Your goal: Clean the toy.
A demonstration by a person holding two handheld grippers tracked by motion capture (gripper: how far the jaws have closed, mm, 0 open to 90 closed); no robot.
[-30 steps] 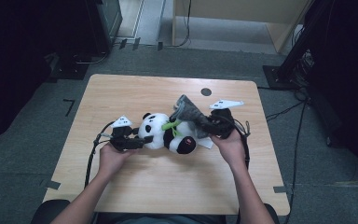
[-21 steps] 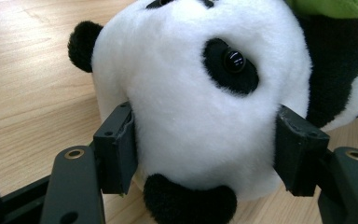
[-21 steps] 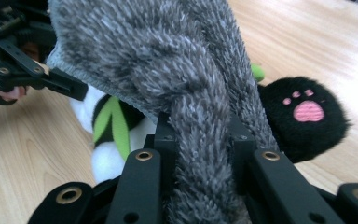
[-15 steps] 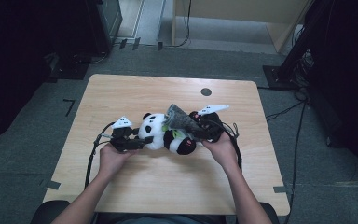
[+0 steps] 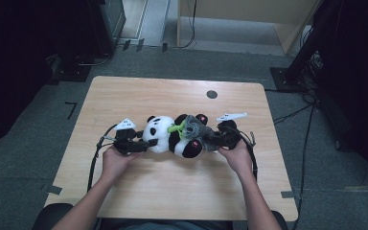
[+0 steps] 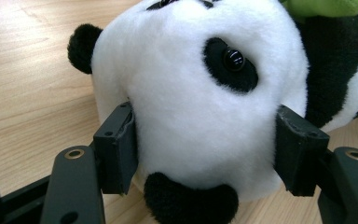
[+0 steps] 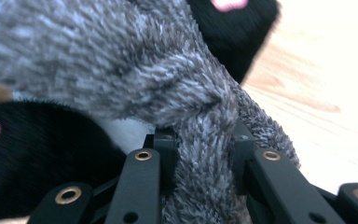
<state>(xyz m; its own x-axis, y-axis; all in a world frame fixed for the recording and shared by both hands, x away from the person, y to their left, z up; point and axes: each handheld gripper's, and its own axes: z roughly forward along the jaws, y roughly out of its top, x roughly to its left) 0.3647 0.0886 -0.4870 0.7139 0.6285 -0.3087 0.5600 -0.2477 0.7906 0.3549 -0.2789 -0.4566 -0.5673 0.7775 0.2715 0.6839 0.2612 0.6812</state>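
Note:
A black-and-white plush panda (image 5: 170, 136) with a green collar lies on its back on the wooden table (image 5: 172, 96), head to the left. My left gripper (image 5: 141, 145) is shut on the panda's head (image 6: 196, 93), one pad on each side. A fuzzy grey cloth (image 5: 197, 129) lies over the panda's legs, whose feet have pink soles. My right gripper (image 5: 213, 141) is shut on a bunched fold of the grey cloth (image 7: 205, 154), low over the panda's legs.
A small dark round hole (image 5: 212, 94) sits near the table's far edge. Cables trail from both grippers across the table. Bare wood lies in front of and behind the toy. Dark floor, cables and furniture surround the table.
My right gripper has come down and to the left with the grey cloth, which was held up above the panda and now lies over its legs. The left gripper has stayed put.

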